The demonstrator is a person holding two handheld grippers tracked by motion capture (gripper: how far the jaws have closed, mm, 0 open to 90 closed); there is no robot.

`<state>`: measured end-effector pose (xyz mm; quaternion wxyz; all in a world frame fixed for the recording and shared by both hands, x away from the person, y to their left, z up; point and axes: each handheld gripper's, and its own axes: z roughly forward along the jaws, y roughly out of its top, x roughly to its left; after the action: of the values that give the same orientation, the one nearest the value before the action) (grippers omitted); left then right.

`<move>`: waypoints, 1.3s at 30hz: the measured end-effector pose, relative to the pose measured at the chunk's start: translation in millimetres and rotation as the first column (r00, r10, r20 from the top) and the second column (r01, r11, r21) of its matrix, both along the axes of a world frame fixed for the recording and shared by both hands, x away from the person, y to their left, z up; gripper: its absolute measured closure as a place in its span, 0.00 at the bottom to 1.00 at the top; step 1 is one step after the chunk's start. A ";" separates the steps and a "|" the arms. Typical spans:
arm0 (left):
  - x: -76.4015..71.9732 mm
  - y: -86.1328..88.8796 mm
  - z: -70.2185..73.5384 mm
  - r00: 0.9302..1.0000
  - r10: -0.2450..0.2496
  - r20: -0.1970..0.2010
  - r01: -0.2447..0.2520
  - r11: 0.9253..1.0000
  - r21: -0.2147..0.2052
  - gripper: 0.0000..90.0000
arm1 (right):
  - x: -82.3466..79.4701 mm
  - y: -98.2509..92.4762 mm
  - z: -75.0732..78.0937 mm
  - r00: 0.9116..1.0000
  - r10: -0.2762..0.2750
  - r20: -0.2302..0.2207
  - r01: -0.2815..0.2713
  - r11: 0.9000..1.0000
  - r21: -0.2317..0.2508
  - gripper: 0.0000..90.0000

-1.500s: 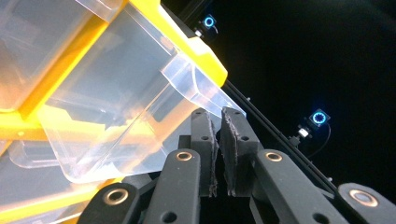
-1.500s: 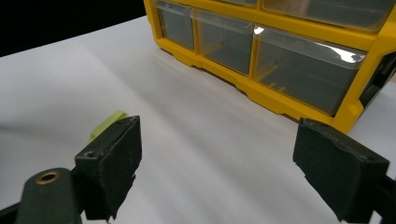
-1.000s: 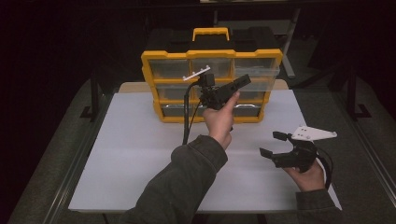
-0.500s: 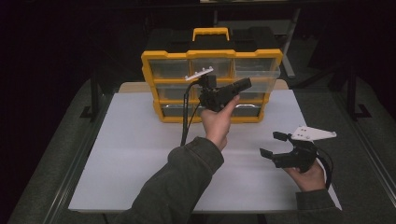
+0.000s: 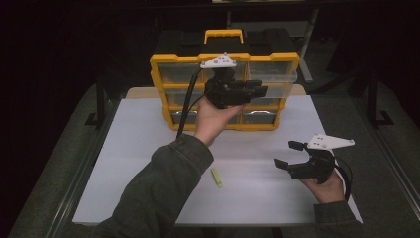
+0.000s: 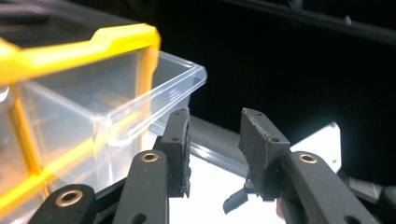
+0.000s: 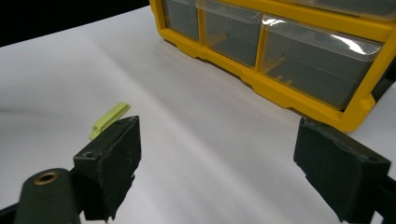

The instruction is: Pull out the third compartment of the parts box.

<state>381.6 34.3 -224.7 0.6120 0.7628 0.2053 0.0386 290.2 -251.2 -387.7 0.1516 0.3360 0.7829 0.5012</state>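
Left tongs [image 5: 255, 89]: raised from the lower drawers to the top-right clear drawer [image 5: 275, 74], pulled partly out of the yellow organizer [image 5: 163, 62]; jaws just parting, nothing between, drawer released. Right tongs [image 5: 287, 154]: spread, empty, resting over the desk [image 5: 148, 148].

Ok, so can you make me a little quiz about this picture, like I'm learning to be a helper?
1. True or false: the right claw is shut tight.
2. Where does the little yellow-green stick lie? A: in a drawer. B: on the white board. C: on top of the cabinet.
3. Which clear drawer of the yellow cabinet sticks out in front?

Key:
1. False. It is wide open with nothing in it.
2. B.
3. The top right drawer, as the high view shows it.
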 end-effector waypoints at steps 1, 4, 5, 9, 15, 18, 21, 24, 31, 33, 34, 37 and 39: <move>0.2 -0.1 3.3 1.000 -0.013 0.005 0.013 1.000 0.013 0.70 | 0.0 0.0 0.0 1.000 0.000 0.000 0.000 1.000 0.000 0.16; 3.5 -0.6 16.3 0.996 -0.075 0.048 0.071 0.995 0.076 0.67 | 0.2 0.2 0.0 1.000 0.004 0.001 -0.004 1.000 0.000 0.16; 4.5 -1.8 19.7 0.994 -0.093 0.059 0.087 0.992 0.095 0.67 | 0.2 0.2 0.0 1.000 0.004 0.001 -0.004 1.000 0.000 0.16; 8.6 -7.9 31.0 0.985 -0.144 0.096 0.126 0.977 0.174 0.63 | 0.4 0.5 -0.1 1.000 0.009 -0.002 -0.009 1.000 -0.003 0.16; 17.9 -15.6 45.5 0.968 -0.198 0.152 0.145 0.942 0.303 0.58 | 0.3 -0.1 0.3 1.000 0.014 -0.002 -0.014 1.000 -0.003 0.16; 24.7 -18.6 51.7 0.960 -0.227 0.162 0.158 0.922 0.353 0.58 | 0.4 0.6 0.0 1.000 0.018 -0.010 -0.018 1.000 -0.010 0.16; 30.8 -22.8 56.0 0.960 -0.238 0.148 0.168 0.912 0.375 0.58 | 0.5 1.4 0.0 1.000 0.022 -0.008 -0.022 1.000 -0.011 0.16; 35.6 -26.3 59.3 0.956 -0.253 0.147 0.180 0.904 0.388 0.57 | 1.1 0.3 0.1 0.999 0.028 -0.018 -0.028 1.000 -0.010 0.16; 51.5 -32.9 58.7 0.957 -0.266 0.117 0.191 0.880 0.436 0.54 | 0.8 -0.4 0.6 0.999 0.030 -0.019 -0.030 1.000 -0.006 0.16; 54.4 -34.8 57.4 0.958 -0.265 0.109 0.191 0.875 0.445 0.53 | 0.9 -0.8 0.6 0.999 0.032 -0.020 -0.032 0.999 -0.004 0.16; 55.7 -35.5 56.2 0.958 -0.268 0.103 0.196 0.874 0.444 0.53 | 1.0 -1.0 0.6 0.999 0.032 -0.020 -0.033 0.999 -0.004 0.16; 59.9 -36.7 53.2 0.959 -0.267 0.098 0.196 0.869 0.455 0.53 | 1.1 -1.2 0.7 0.999 0.033 -0.019 -0.033 0.999 -0.005 0.16; 62.2 -37.3 51.0 0.960 -0.266 0.091 0.196 0.865 0.462 0.53 | 1.2 -1.4 0.7 0.999 0.035 -0.016 -0.035 0.999 -0.004 0.16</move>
<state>443.8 -3.1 -173.7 0.4334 0.8971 0.0507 0.0693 291.4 -252.6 -387.0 0.1372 0.3262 0.7909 0.4993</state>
